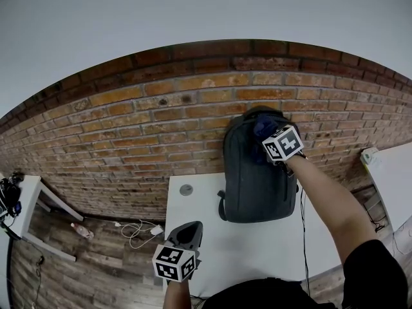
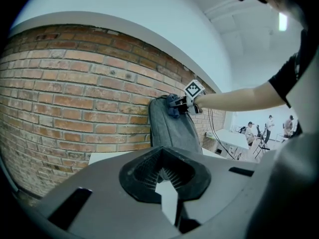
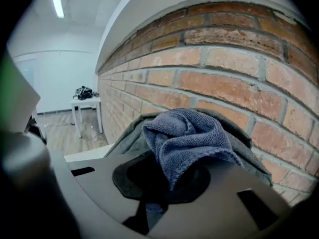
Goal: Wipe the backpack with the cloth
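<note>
At the bottom of the head view, the left gripper (image 1: 186, 235) hangs over the near edge of the white table (image 1: 212, 250), its jaws drawn together on nothing, well apart from the work, so nothing braces what stands farther back. Beyond it, right of centre, the grey backpack (image 1: 254, 179) stands upright at the table's far edge, leaning on the brick wall (image 1: 141, 121). At its top the right gripper (image 1: 265, 130) is clenched on a bunched blue cloth (image 3: 185, 133), which appears to rest on the crown of the bag. The likeliest trouble is the bag itself: a firm downward or sideways stroke could tip it along the wall or skid its base on the smooth tabletop, since only its own weight holds it. The cloth is wadded, not spread, so little of it would meet the fabric, and a fold could snag at the top and drag out of the jaws. So close to the wall, a loose stroke might also scrape cloth or gripper on rough brick.
</note>
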The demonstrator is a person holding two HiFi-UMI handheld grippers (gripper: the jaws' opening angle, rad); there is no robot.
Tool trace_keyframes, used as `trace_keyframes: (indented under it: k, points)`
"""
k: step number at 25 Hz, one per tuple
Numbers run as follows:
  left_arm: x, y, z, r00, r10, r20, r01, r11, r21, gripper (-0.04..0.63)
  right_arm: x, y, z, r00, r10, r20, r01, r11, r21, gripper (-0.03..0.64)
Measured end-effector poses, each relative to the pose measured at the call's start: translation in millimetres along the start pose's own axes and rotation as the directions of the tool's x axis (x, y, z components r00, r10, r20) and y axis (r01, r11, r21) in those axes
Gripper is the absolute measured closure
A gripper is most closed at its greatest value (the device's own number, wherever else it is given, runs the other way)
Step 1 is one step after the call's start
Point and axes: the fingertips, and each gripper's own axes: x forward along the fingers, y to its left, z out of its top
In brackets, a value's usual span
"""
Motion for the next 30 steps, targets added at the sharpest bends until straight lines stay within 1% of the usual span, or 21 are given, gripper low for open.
trace_keyframes:
  k: [3, 5, 9, 14, 17, 23, 30]
  points:
    - [0.8, 0.3, 0.2, 1.0, 0.002, -0.001, -0.002, 1.0, 0.001, 0.604, 3.1, 11.2, -13.3, 0.999, 0.006, -0.038, -0.008, 0.999, -0.05, 0.574]
    - [1.8, 0.7, 0.6, 1.0, 0.003, -0.001, -0.003, 1.0, 0.002, 0.604, 3.4, 17.0, -21.7, 0.999, 0.013, -0.049, -0.016, 0.998, -0.058, 0.574]
    - [8.7, -4.7, 6.4, 1.0, -0.007, 0.003, 0.007, 1.0, 0.018, 0.604, 0.0, 28.1, -38.0, 0.998, 0.034, -0.057, -0.038, 0.997, -0.062, 0.574]
    - [19.6, -12.1, 21.1, 0.999, -0.032, 0.009, 0.032, 0.998, 0.062, 0.604, -7.3, 43.6, -60.7, 0.998, 0.036, -0.043, -0.04, 0.995, -0.092, 0.574]
    - [21.5, -14.9, 21.2, 0.999, -0.038, 0.005, 0.038, 0.997, 0.066, 0.604, -10.6, 53.8, -71.2, 0.998, 0.042, -0.042, -0.046, 0.993, -0.109, 0.574]
    - [26.8, -23.7, 16.7, 0.998, -0.062, -0.006, 0.063, 0.996, 0.062, 0.604, -18.9, 72.2, -94.0, 0.996, 0.066, -0.062, -0.07, 0.995, -0.071, 0.574]
    - [29.5, -28.1, 17.5, 0.997, -0.072, -0.002, 0.072, 0.995, 0.069, 0.604, -34.1, 109.8, -134.2, 0.99, 0.128, -0.054, -0.13, 0.991, -0.036, 0.574]
